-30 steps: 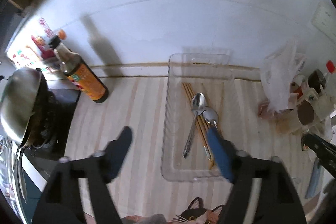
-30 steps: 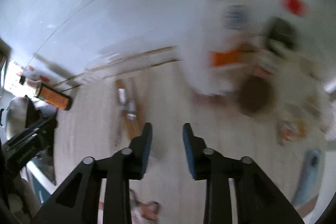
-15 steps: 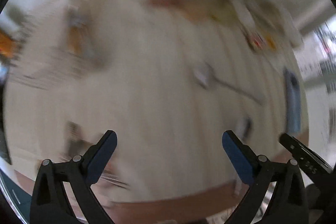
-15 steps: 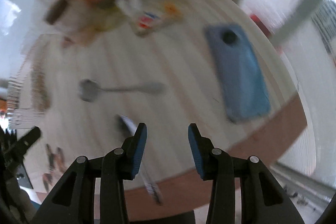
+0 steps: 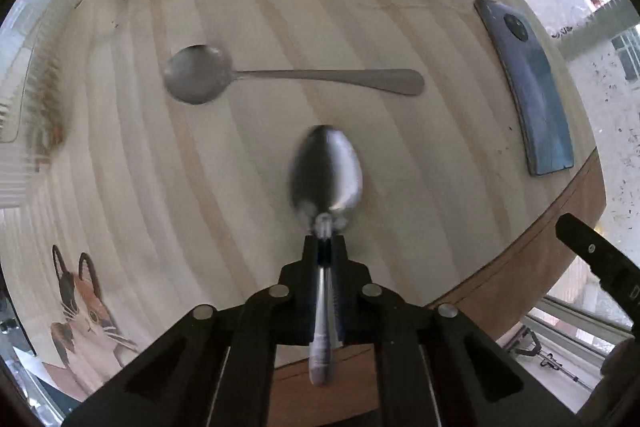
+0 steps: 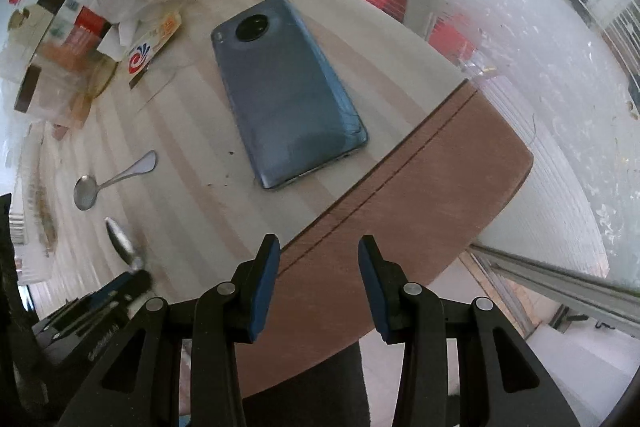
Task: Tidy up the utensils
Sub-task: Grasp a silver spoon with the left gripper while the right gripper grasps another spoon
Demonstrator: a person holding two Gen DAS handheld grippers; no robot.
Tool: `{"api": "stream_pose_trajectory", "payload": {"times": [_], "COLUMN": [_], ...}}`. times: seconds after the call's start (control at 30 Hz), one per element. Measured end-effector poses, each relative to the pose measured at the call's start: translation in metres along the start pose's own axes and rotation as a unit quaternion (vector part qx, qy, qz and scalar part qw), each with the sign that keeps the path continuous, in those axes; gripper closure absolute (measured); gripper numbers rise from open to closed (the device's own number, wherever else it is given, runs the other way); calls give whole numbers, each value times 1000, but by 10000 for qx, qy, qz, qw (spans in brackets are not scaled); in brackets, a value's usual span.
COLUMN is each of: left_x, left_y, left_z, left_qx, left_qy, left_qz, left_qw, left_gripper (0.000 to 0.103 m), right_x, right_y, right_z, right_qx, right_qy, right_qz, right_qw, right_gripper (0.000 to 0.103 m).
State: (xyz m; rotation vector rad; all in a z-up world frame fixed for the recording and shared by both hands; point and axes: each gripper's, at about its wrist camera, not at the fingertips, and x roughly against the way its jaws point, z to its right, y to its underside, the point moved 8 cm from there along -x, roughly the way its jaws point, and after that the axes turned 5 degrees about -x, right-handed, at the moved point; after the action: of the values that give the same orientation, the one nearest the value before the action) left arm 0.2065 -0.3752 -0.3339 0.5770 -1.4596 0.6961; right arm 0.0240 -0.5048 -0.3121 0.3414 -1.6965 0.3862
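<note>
In the left wrist view, the left tool [image 5: 325, 247], wide open and empty a second ago over the clear tray [image 5: 16, 99], now pinches the handle of a spoon [image 5: 327, 171], bowl forward above the tabletop [image 5: 240, 187]. A second spoon [image 5: 280, 75] lies beyond, waiting.

In the right wrist view, the right tool [image 6: 314, 287] hangs half open and empty past the tabletop edge, near a phone [image 6: 286, 91]. The pickup looks done; carrying to the tray likely comes next.

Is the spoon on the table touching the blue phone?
Apart. The left wrist view shows bare table between the spoon handle's end and the phone.
</note>
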Motion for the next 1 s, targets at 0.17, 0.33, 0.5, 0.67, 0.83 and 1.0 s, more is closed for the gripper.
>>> {"api": "stream_pose_trajectory", "payload": {"times": [0.17,0.33,0.5,0.67,0.83,1.0], "left_x": [0,1,1,3,3,4], "left_y": [9,26,45,52,62,56], "left_z": [-52,-125,-167,-180,-193,-220], "left_qx": [284,977,1601,1845,1898,1974], "left_qy": [-232,-513,-566,-462,-314,-184], "left_qz": [-51,-102,-103,-32,47,73], "left_qw": [9993,9938,9854,9817,9813,9801], "left_gripper": [99,99,99,99,99,99], "right_x": [-4,-14,-39,-61,-60,-56], "right_y": [-4,0,7,-5,-4,31], "right_z": [-20,-103,-202,-242,-239,-245], "right_qx": [235,1694,3618,4168,3267,2844], "right_qy": [-214,-520,-163,341,-113,-736], "right_qz": [-100,-346,-140,-108,-897,-1719], "right_qw": [9994,9836,9320,9083,9408,9403], "right_gripper": [60,60,59,59,59,71]}}
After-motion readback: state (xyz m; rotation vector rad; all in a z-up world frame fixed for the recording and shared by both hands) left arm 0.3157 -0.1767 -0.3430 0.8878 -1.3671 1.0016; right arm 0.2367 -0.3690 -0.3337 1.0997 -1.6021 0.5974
